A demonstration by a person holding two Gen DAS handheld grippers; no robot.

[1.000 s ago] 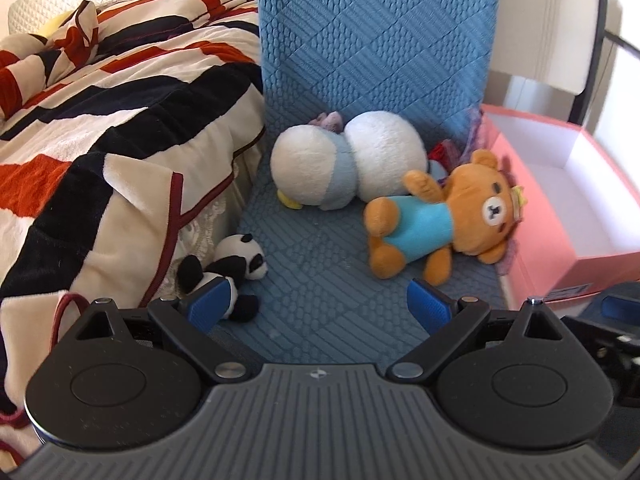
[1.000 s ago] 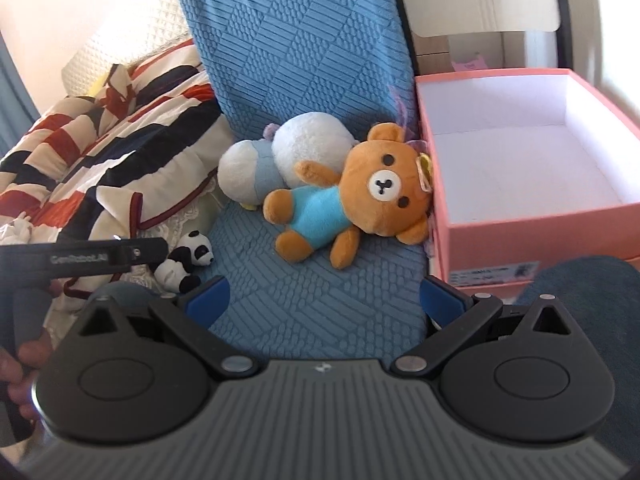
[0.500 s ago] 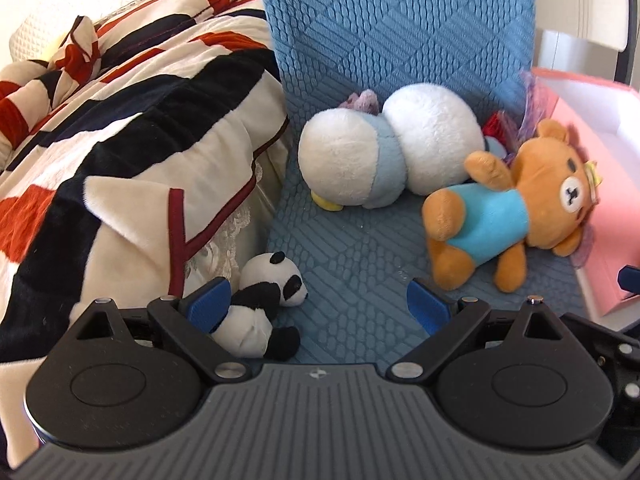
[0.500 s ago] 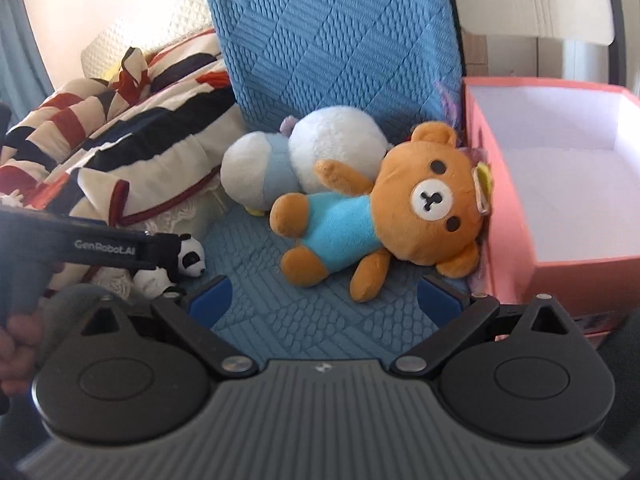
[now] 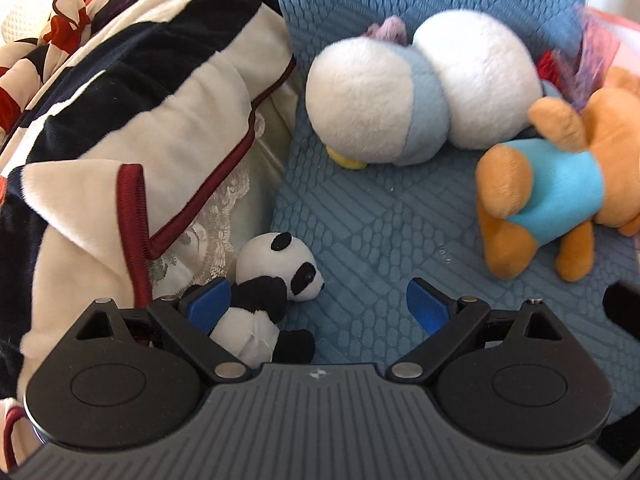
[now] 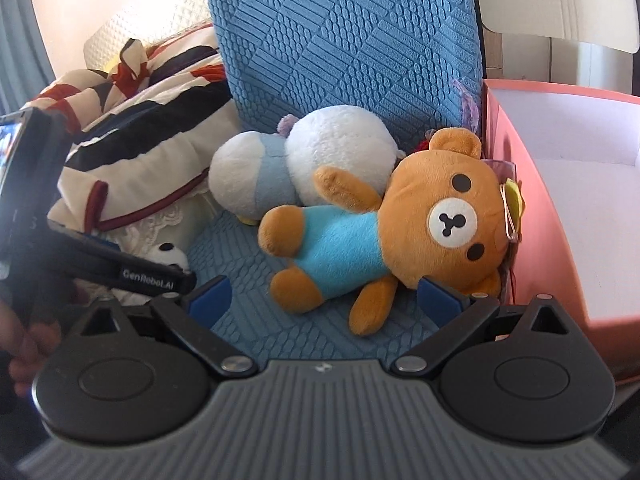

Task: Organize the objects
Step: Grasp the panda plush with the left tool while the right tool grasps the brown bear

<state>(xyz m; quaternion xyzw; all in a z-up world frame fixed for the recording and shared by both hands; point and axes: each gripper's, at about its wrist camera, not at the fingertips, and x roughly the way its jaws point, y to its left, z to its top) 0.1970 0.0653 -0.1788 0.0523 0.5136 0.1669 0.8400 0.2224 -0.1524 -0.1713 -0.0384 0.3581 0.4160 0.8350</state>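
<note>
A small panda plush (image 5: 272,280) lies on the blue chair seat (image 5: 380,224) by the blanket. My left gripper (image 5: 318,304) is open; the panda sits against its left fingertip (image 5: 210,300), inside the jaws. A brown bear plush in a blue shirt (image 6: 384,232) lies on the seat beside a white and blue plush (image 6: 300,160). My right gripper (image 6: 324,300) is open, low in front of the bear's legs. The bear (image 5: 560,184) and white plush (image 5: 408,88) also show in the left wrist view. The panda's head (image 6: 172,254) peeks out in the right wrist view.
A pink open box (image 6: 560,184) stands to the right of the chair, touching the bear's head. A striped blanket (image 5: 132,112) is heaped to the left. The blue chair back (image 6: 344,40) rises behind the toys. The left gripper's body (image 6: 100,264) crosses the left of the right wrist view.
My left gripper has moved forward and left to the panda, which now lies between its fingers. My right gripper has moved closer to the bear.
</note>
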